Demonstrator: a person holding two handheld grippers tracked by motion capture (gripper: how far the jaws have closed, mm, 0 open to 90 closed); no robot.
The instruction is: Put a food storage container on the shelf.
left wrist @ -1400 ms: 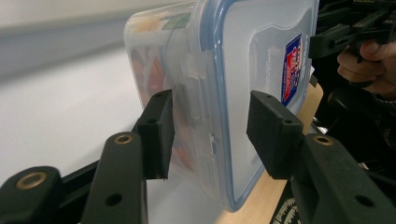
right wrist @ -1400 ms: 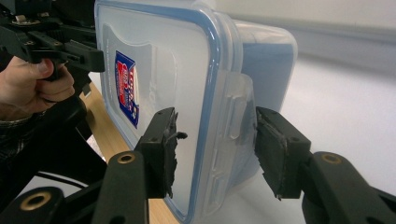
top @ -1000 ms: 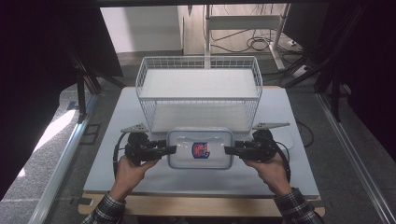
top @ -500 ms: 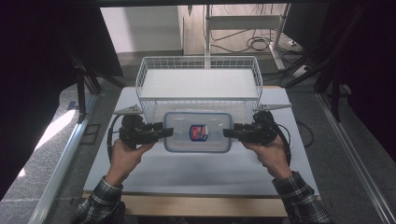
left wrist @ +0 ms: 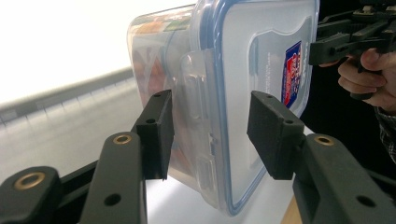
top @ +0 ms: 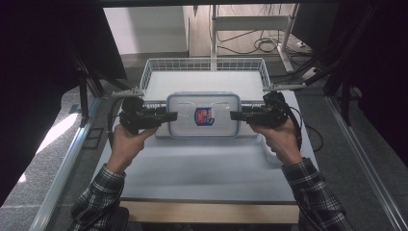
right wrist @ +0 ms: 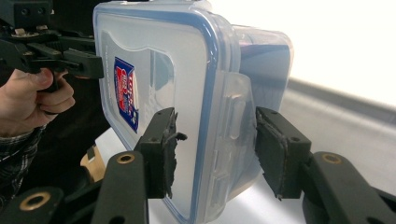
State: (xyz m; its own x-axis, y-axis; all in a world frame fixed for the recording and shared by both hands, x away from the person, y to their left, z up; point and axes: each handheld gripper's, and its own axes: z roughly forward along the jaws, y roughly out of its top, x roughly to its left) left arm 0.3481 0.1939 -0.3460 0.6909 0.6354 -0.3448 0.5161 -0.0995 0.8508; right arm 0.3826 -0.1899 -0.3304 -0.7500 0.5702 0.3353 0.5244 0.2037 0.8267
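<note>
A clear plastic container [top: 204,103] with a blue-rimmed lid and a red and blue sticker hangs level above the table, just in front of the white wire basket [top: 204,64]. My left gripper [top: 171,116] clamps its left end and my right gripper [top: 234,115] its right end. In the left gripper view the pads of the left gripper [left wrist: 210,135] straddle the latch on the container [left wrist: 252,70], with orange contents faintly visible inside. In the right gripper view the worn pads of the right gripper [right wrist: 212,149] squeeze the other latch of the container [right wrist: 177,70].
The wire basket stands at the far side of the white table [top: 192,168]. A metal rail [top: 67,163] runs along the left of the table, and cables lie on the floor behind. A wooden strip [top: 207,211] edges the table's near side.
Both hands have lifted the container off the table and carried it away from the person, up to the front rim of the basket. The grip on both ends looks unchanged.
</note>
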